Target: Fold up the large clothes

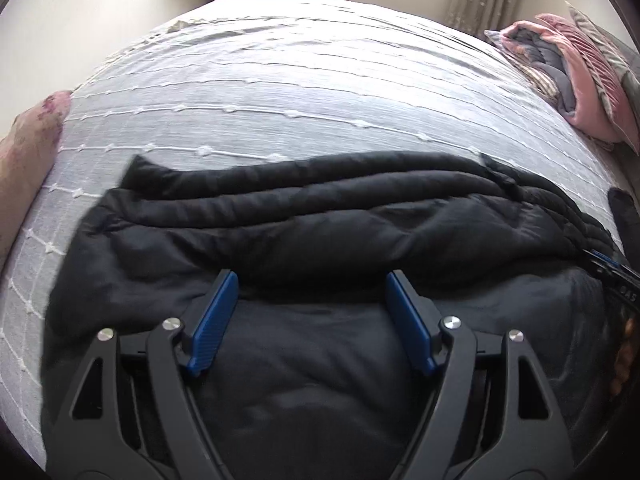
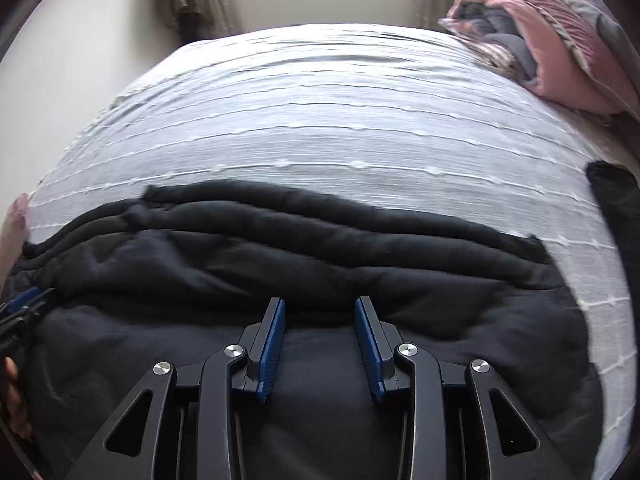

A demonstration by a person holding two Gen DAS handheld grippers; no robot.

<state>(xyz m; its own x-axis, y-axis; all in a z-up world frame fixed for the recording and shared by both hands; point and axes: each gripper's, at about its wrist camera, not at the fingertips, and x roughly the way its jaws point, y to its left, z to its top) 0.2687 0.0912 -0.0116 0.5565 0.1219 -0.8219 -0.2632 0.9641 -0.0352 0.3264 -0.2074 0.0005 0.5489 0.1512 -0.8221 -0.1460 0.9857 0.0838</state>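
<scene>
A large black padded garment (image 1: 320,216) lies folded lengthwise across the near part of a bed; it also shows in the right wrist view (image 2: 304,252). My left gripper (image 1: 308,280) is open, its blue pads wide apart just over the garment's near fold. My right gripper (image 2: 320,306) is open with a narrower gap, over the same fold further right. The right gripper's tip (image 1: 608,268) shows at the right edge of the left wrist view. The left gripper's tip (image 2: 24,304) shows at the left edge of the right wrist view.
The bed has a white-grey textured cover (image 1: 304,92). Pink and grey pillows and folded bedding (image 1: 580,80) are piled at the far right. Another dark item (image 2: 612,200) lies at the right edge. A pink cushion (image 1: 28,140) sits at the left. A window and curtains are behind.
</scene>
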